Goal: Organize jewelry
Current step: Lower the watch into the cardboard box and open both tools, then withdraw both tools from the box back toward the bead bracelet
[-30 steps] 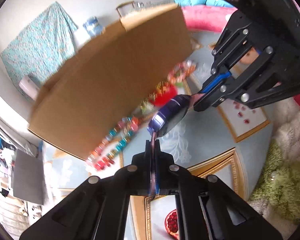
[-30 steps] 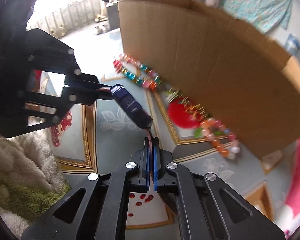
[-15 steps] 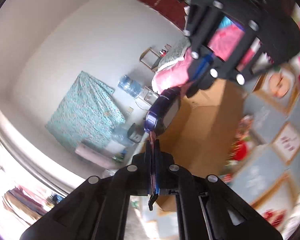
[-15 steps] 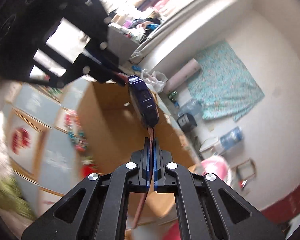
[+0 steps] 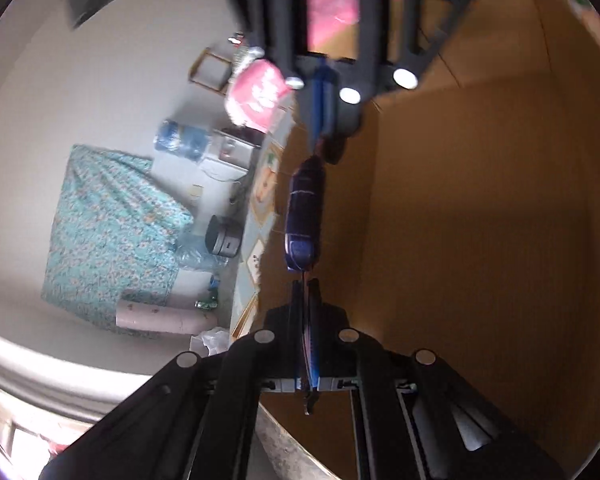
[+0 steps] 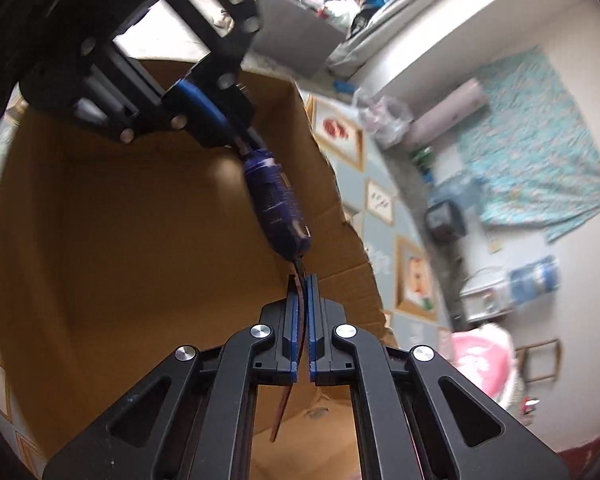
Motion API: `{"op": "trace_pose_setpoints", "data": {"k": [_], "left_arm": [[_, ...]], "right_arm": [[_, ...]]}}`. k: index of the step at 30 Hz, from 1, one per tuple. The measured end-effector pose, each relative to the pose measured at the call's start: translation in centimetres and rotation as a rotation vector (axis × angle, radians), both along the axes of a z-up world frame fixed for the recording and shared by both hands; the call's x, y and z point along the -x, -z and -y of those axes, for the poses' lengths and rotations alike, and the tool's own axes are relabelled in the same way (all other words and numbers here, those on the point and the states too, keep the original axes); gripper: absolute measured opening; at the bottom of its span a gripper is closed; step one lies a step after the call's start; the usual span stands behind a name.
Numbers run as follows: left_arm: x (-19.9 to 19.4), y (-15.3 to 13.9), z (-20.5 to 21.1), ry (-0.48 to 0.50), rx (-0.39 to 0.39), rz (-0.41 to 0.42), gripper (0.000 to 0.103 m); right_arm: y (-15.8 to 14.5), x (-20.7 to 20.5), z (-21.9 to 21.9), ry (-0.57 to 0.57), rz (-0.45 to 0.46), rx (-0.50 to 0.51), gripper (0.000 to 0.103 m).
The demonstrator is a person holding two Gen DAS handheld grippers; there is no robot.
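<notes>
A dark blue watch [image 5: 304, 216] with a thin brown strap hangs stretched between my two grippers. My left gripper [image 5: 305, 286] is shut on one strap end at the bottom of the left wrist view. At the top of that view, my right gripper [image 5: 320, 140] pinches the other end. In the right wrist view the watch [image 6: 276, 204] runs from my right gripper [image 6: 303, 280], shut on the strap, up to my left gripper [image 6: 236, 140]. The watch hangs over the open mouth of a brown cardboard box [image 5: 480, 240], whose inside [image 6: 120, 240] shows nothing in it.
The box stands on a pale blue patterned floor mat [image 6: 380, 200]. Along the white wall are a teal flowered cloth [image 5: 108, 240], water bottles [image 5: 180, 144], a pink cushion [image 5: 260, 92], a pale roll [image 5: 160, 320] and a grey appliance [image 5: 224, 236].
Both grippers carried the watch up from over the mat beside the box to above its open top, rolling as they went. The bead strings and red item on the mat have left view.
</notes>
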State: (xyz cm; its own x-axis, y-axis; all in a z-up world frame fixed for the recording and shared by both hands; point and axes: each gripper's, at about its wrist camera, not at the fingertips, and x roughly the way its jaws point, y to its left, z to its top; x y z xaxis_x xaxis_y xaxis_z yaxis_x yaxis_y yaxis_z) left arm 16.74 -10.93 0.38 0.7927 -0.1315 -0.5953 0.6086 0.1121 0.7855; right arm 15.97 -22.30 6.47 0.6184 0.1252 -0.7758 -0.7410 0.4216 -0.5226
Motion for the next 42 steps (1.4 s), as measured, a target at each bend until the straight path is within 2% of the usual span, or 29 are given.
{"op": "trace_pose_setpoints", "data": {"k": [4,5,8,10,12,14,15,18,19,22,24,27,30,33,35,37,38,40,42], "left_arm": [[-1.2,3.2,1.4,0.025,-0.121,-0.024,0.006],[-1.3,3.9,1.6,0.032,-0.143,-0.035,0.006],[-1.1,5.4,1.9,0.055,-0.188,-0.089,0.011],[-0.6,5.6,1.8,0.066,-0.204,-0.078,0.014],[-0.2,5.4,1.8,0.057,-0.207,-0.088,0.023],[0.3,4.8,1.7,0.045,-0.195,-0.096,0.027],[0.3,4.4,1.7,0.04,-0.187,-0.097,0.027],[0.9,2.8,1.4,0.017,-0.146,-0.091,0.041],[0.9,2.2,1.2,-0.002,-0.127,-0.084,0.041],[0.3,-0.4,0.3,-0.091,-0.038,-0.068,0.042],[0.7,-2.5,-0.3,-0.166,0.058,-0.07,0.046],[1.5,-6.5,-2.5,-0.305,0.286,-0.105,0.056],[3.8,-10.0,-5.8,-0.433,0.539,-0.151,0.066],[7.4,-11.8,-9.0,-0.534,0.759,-0.182,0.075],[10.2,-12.3,-10.9,-0.588,0.901,-0.22,0.077],[12.8,-11.7,-12.4,-0.618,0.996,-0.236,0.079],[13.6,-10.7,-12.5,-0.636,1.02,-0.229,0.08],[15.1,-8.8,-12.1,-0.674,1.024,-0.22,0.081],[15.4,-5.8,-11.0,-0.714,0.987,-0.248,0.082]], "right_arm": [[0.5,-1.8,0.3,0.051,-0.092,-0.013,0.005],[0.7,-2.0,0.5,0.063,-0.1,-0.009,0.009],[1.3,-1.7,0.4,0.084,-0.101,0.0,0.012],[1.1,-1.3,0.8,0.109,-0.116,-0.026,0.014],[0.6,-1.3,1.4,0.138,-0.119,-0.054,0.018],[-0.5,-1.0,1.8,0.179,-0.126,-0.094,0.019],[-0.7,-1.1,2.1,0.193,-0.129,-0.112,0.024],[-2.5,0.1,3.1,0.259,-0.131,-0.188,0.038],[-2.8,0.3,3.2,0.272,-0.13,-0.204,0.04],[-4.4,1.9,3.7,0.328,-0.117,-0.265,0.049],[-5.2,2.4,4.0,0.377,-0.097,-0.315,0.063],[-6.9,4.8,4.7,0.451,-0.053,-0.407,0.066],[-7.5,7.3,6.5,0.525,-0.041,-0.568,0.07],[-7.5,11.5,8.0,0.589,-0.055,-0.761,0.07],[-6.7,13.8,8.6,0.623,-0.061,-0.867,0.07],[-5.3,15.8,8.7,0.654,-0.092,-0.947,0.069],[-4.6,16.4,8.6,0.668,-0.112,-0.977,0.069],[-2.5,17.2,8.2,0.703,-0.175,-1.018,0.069],[0.1,16.8,7.4,0.758,-0.242,-1.022,0.068]]}}
